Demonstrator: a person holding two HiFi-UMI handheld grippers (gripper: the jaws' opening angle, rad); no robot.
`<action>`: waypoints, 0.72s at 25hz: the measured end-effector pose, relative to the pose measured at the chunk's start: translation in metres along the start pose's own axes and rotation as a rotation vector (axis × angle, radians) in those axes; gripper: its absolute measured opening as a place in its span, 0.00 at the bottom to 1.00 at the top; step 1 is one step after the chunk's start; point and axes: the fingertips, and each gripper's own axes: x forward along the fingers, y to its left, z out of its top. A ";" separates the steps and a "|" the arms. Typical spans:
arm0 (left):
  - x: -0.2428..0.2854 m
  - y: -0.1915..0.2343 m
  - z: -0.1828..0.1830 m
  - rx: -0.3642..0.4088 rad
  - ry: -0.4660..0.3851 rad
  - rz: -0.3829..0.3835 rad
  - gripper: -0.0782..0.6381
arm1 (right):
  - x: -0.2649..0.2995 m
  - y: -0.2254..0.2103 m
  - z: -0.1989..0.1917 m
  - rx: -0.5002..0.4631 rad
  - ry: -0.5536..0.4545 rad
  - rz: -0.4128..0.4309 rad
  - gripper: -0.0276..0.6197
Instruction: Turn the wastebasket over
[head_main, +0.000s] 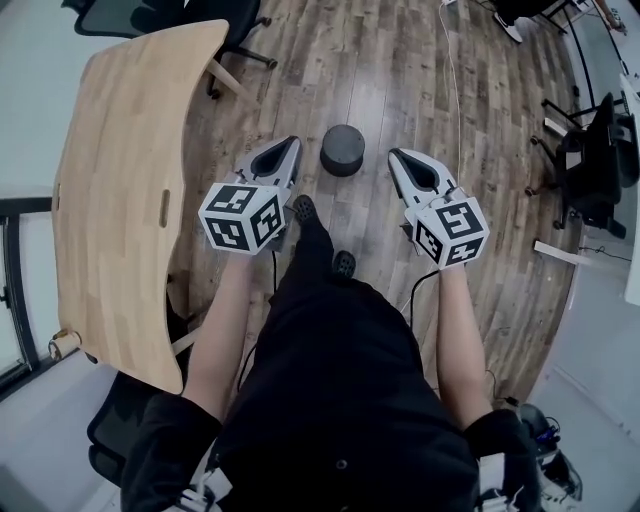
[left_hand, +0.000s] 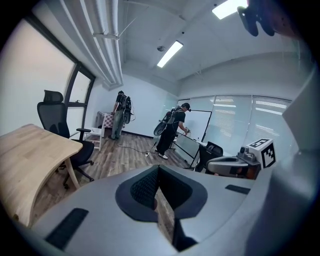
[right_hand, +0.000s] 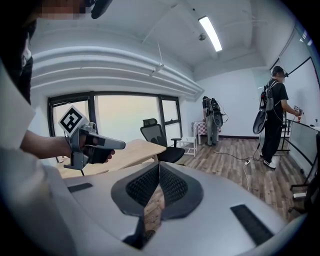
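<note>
In the head view the wastebasket, a small round dark grey bin, stands on the wooden floor ahead of my feet. From above, its top face looks flat and dark. My left gripper hovers just left of it, and my right gripper just right of it, both above the floor and apart from it. Both grippers are shut, with nothing between their jaws. In the left gripper view the left gripper points across the room, with the right gripper beside it. The right gripper view shows the right gripper and the left gripper. Neither gripper view shows the bin.
A light wooden desk runs along the left, with office chairs beyond it. A dark chair stands at the right and a cable lies on the floor. My shoes are just behind the bin. Two people stand far back.
</note>
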 end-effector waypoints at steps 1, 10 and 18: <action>0.007 0.005 0.003 -0.003 0.004 -0.006 0.13 | 0.008 -0.003 0.003 -0.004 0.004 0.001 0.09; 0.069 0.057 0.017 -0.021 0.074 -0.059 0.13 | 0.083 -0.030 0.017 0.010 0.031 0.026 0.09; 0.109 0.092 0.024 -0.018 0.122 -0.133 0.13 | 0.121 -0.053 0.012 0.062 0.083 -0.056 0.09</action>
